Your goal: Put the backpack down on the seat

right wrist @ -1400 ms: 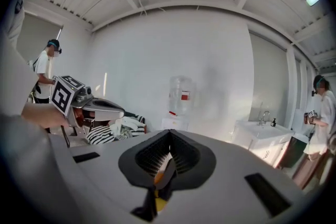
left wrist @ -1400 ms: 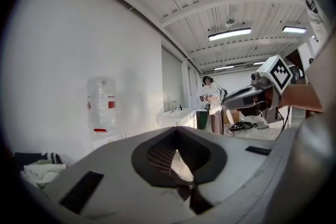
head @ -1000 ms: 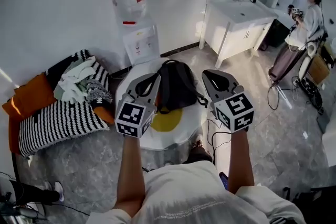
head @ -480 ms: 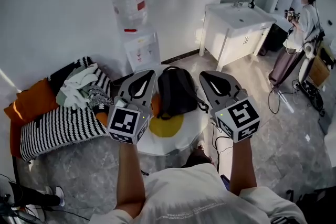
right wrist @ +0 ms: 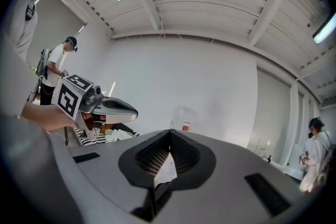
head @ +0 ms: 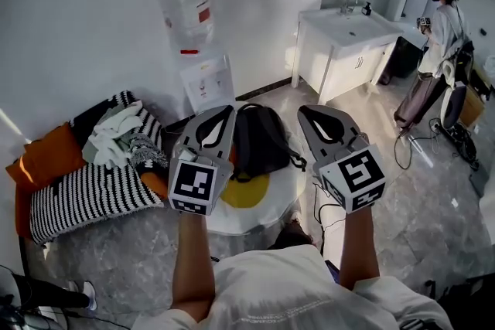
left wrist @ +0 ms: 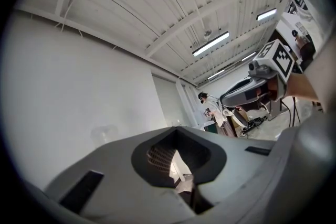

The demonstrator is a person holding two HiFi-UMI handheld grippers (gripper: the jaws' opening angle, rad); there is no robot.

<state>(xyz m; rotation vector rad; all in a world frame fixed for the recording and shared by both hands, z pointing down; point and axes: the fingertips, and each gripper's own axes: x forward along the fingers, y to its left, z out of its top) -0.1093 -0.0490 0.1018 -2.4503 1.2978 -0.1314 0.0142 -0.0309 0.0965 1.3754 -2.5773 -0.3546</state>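
1. Over the last second both claws rise a little. The left claw (head: 219,117) and the right claw (head: 315,117) are each pinched fully closed, with nothing between the jaws.
2. This suggests the put-down is done: the backpack (head: 260,137) lies on the round white seat (head: 236,214), partly over its yellow cushion (head: 246,192).
3. In the head view the backpack shows between the two claws and beneath them, apparently touching neither. Both gripper views look level at the wall and ceiling and miss it.
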